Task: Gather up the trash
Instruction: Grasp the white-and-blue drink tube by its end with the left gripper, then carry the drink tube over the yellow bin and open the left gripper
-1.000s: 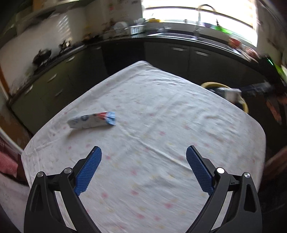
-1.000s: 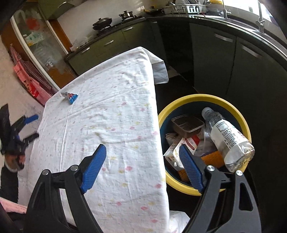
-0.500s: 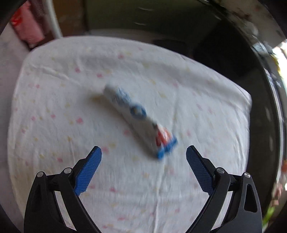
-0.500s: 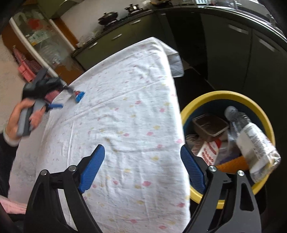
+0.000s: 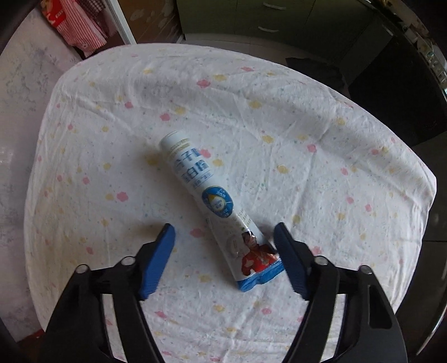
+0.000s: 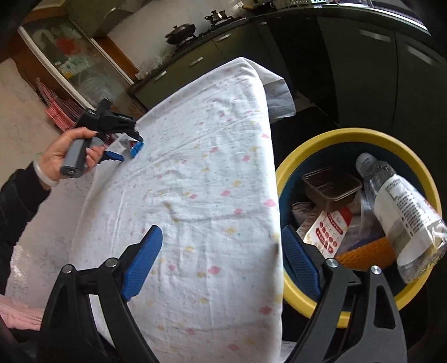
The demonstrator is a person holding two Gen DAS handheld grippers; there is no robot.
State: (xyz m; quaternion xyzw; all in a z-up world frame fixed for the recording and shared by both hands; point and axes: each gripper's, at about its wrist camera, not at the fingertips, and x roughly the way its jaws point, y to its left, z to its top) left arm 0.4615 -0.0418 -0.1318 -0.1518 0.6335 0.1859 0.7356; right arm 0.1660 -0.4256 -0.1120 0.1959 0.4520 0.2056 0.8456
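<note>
A white and blue squeezed tube [image 5: 212, 201] lies slantwise on the flowered tablecloth [image 5: 307, 117]. My left gripper [image 5: 223, 231] points straight down over it and its jaws are closing. The tube's crimped blue end lies between them, close against the right finger [image 5: 287, 251]; the left pad [image 5: 159, 257] stands apart from it. In the right wrist view a hand [image 6: 69, 150] holds that left gripper [image 6: 130, 146] over the tube [image 6: 123, 142] at the table's far left. My right gripper [image 6: 222, 234] is open and holds nothing, above the table's near right edge.
A yellow-rimmed blue bin [image 6: 315, 145] stands on the floor right of the table, holding a clear plastic bottle [image 6: 402, 206], a brown tray [image 6: 332, 190] and a red and white carton [image 6: 327, 229]. Dark kitchen cabinets [image 6: 357, 55] line the back, with a checked cloth [image 5: 83, 25] beyond the table.
The left gripper swung over the tube, turned to point down, dropped closer and narrowed its jaws around the tube's end. The right gripper tipped slightly downward, staying open.
</note>
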